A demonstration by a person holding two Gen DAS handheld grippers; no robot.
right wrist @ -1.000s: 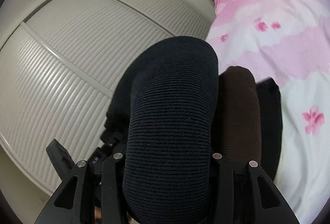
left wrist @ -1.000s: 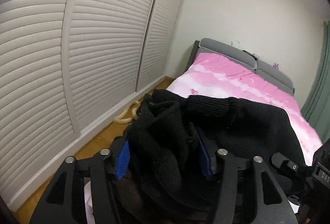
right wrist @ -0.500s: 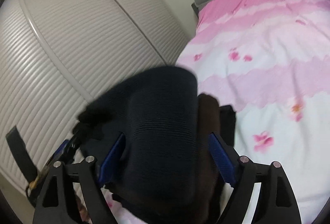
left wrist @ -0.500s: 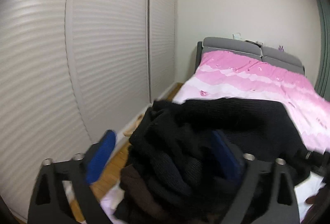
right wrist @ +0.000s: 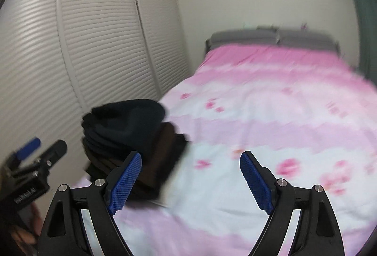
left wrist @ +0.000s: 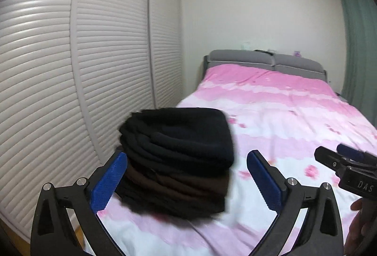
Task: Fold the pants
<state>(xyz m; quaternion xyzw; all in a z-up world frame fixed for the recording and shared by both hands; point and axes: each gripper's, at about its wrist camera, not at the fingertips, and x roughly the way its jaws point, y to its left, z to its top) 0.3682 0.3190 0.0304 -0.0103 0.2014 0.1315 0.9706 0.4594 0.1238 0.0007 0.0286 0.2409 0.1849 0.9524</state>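
Note:
A stack of folded pants [left wrist: 179,157], black ones on top of brown and black ones, rests on the near left corner of the pink bed [left wrist: 294,119]. My left gripper [left wrist: 186,180] is open and empty, just in front of the stack. My right gripper [right wrist: 190,180] is open and empty, to the right of the stack [right wrist: 132,135]. The right gripper also shows at the right edge of the left wrist view [left wrist: 348,161]. The left gripper shows at the left edge of the right wrist view [right wrist: 35,154].
White louvred wardrobe doors [left wrist: 82,67] run along the left, close to the bed's edge. A grey headboard [left wrist: 264,60] stands at the far end. A green curtain [left wrist: 360,48] hangs at the right.
Both grippers opened and let go of the folded black pants, which now lie on the stack. Both grippers pulled back from the stack.

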